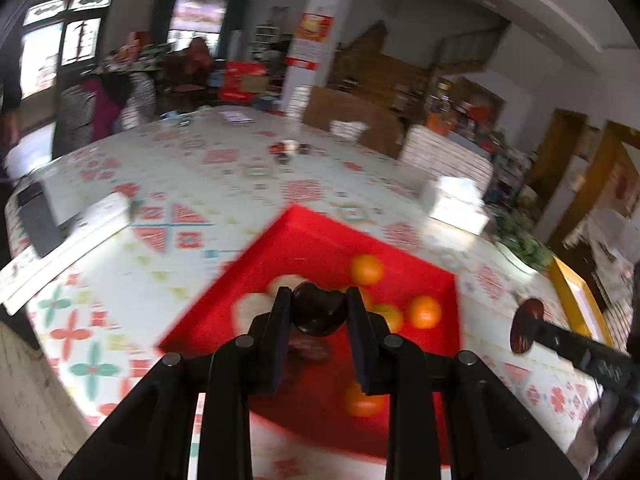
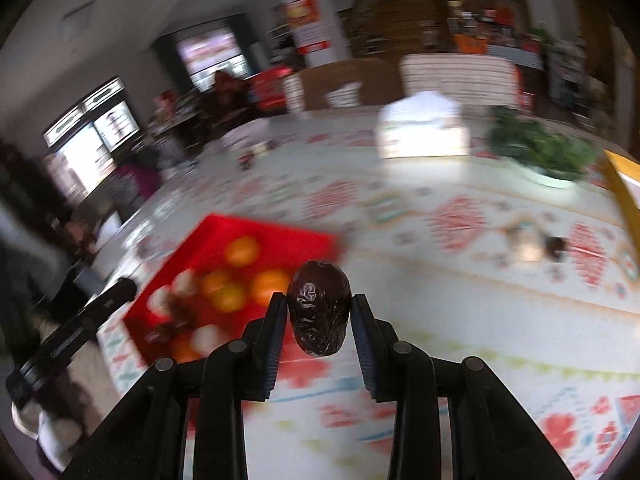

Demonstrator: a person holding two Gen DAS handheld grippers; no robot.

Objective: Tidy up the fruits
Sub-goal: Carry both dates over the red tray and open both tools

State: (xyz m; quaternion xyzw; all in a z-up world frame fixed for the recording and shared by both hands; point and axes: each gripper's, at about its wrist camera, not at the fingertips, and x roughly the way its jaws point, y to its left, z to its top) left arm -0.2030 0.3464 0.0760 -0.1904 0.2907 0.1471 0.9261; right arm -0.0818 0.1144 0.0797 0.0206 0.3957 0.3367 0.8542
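A red tray (image 1: 304, 240) lies on the patterned table; it holds several oranges (image 1: 366, 269) and pale round fruits (image 1: 250, 312). My left gripper (image 1: 319, 310) is shut on a dark wrinkled date (image 1: 318, 308) and holds it above the tray. My right gripper (image 2: 319, 312) is shut on another dark date (image 2: 319, 312) above the table, right of the tray (image 2: 224, 224). The right gripper also shows in the left wrist view (image 1: 528, 330) at the right, holding its date. A loose dark fruit (image 2: 556, 246) lies on the table to the far right.
A white tissue box (image 2: 424, 128) and a bowl of green leaves (image 2: 540, 152) stand at the table's far side. A yellow-framed board (image 1: 576, 300) lies at the right. A white box (image 1: 60, 240) and a dark device (image 1: 36, 216) sit at the left. Small items (image 1: 288, 150) lie mid-table.
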